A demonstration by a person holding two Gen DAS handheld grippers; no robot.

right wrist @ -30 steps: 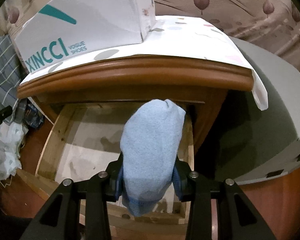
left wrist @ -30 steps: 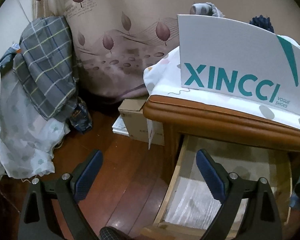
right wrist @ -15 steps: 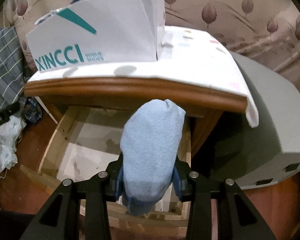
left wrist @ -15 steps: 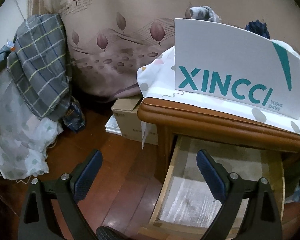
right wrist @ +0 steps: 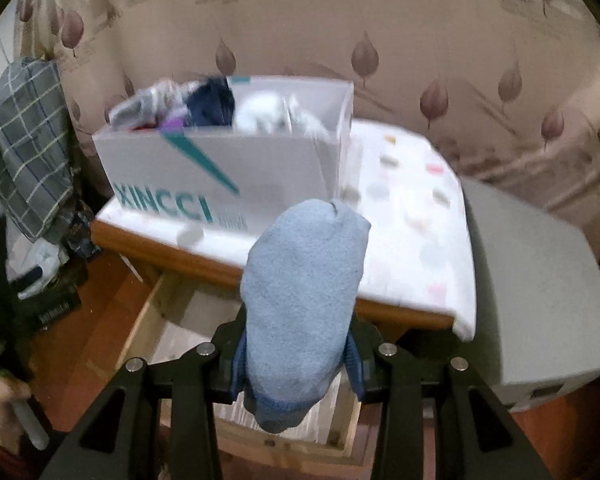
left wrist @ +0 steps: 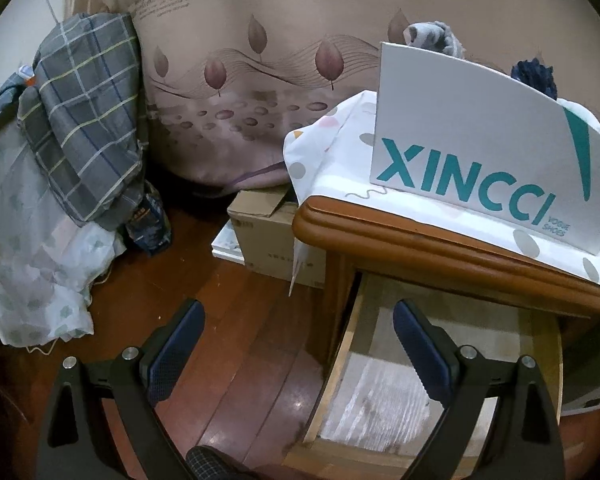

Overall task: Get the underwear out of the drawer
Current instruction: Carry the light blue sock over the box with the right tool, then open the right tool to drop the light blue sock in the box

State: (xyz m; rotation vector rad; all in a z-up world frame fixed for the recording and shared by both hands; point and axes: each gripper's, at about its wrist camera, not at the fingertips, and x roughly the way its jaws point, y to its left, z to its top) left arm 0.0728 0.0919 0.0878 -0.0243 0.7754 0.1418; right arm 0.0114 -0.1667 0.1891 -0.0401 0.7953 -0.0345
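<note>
My right gripper (right wrist: 296, 364) is shut on a rolled light-blue piece of underwear (right wrist: 304, 296), which sticks up between the pads, above the pulled-out wooden drawer (right wrist: 144, 320). Behind it a white XINCCI shoe box (right wrist: 220, 168) with several rolled garments inside stands on the nightstand top. In the left wrist view my left gripper (left wrist: 296, 356) hangs open with nothing between its blue pads, over the floor and the drawer's (left wrist: 340, 360) left wall. The drawer's paper-lined bottom shows bare there. The box (left wrist: 480, 160) fills the upper right of that view.
A dotted white cloth (right wrist: 416, 232) covers the nightstand. A grey unit (right wrist: 540, 300) stands at its right. Cardboard boxes (left wrist: 268, 232) sit on the wooden floor at its left, near a heap of plaid and white fabric (left wrist: 72, 128). A mattress (left wrist: 260, 60) stands behind.
The right gripper has risen with the blue underwear, from drawer level to above the nightstand top, so the box's inside now shows. The left gripper has barely moved and stays open.
</note>
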